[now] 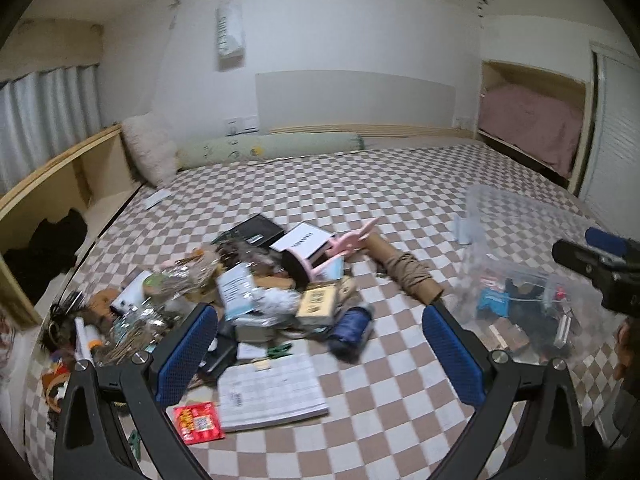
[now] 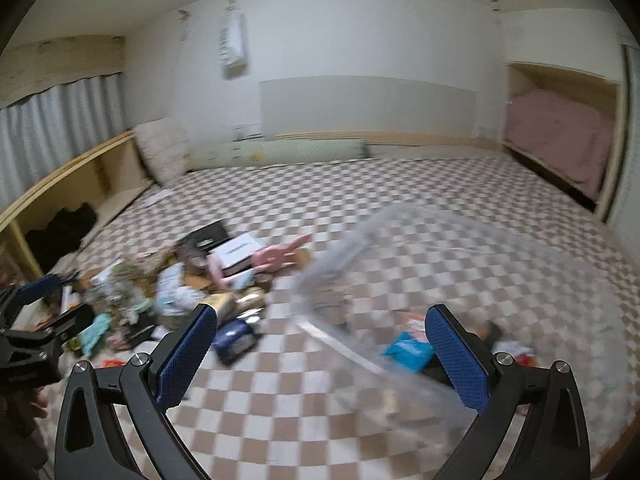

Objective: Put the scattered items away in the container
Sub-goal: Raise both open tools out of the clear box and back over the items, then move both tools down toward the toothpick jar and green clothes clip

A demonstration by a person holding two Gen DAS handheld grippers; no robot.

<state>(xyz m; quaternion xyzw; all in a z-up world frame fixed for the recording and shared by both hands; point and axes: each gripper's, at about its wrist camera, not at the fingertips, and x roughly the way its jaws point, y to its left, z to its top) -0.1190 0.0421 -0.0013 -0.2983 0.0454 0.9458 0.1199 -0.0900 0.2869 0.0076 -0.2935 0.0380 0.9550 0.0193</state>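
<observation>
A heap of scattered items [image 1: 248, 280] lies on the checked bed cover: a blue thread spool [image 1: 352, 326], a cardboard tube [image 1: 404, 268], a white notepad [image 1: 272, 392], a red packet [image 1: 198, 422], a pink toy [image 1: 352, 242]. A clear plastic container [image 1: 528, 276] with several items inside stands at the right. My left gripper [image 1: 320, 344] is open and empty above the heap's near edge. My right gripper [image 2: 320, 344] is open and empty at the container's [image 2: 420, 300] near left rim; this view is blurred. The heap shows at its left [image 2: 192, 280].
The checked bed cover [image 1: 400, 184] stretches back to a green bolster [image 1: 272, 146] and a white pillow [image 1: 150, 152]. A wooden shelf [image 1: 60, 184] runs along the left. A niche with pink cloth [image 1: 532, 124] is at the far right.
</observation>
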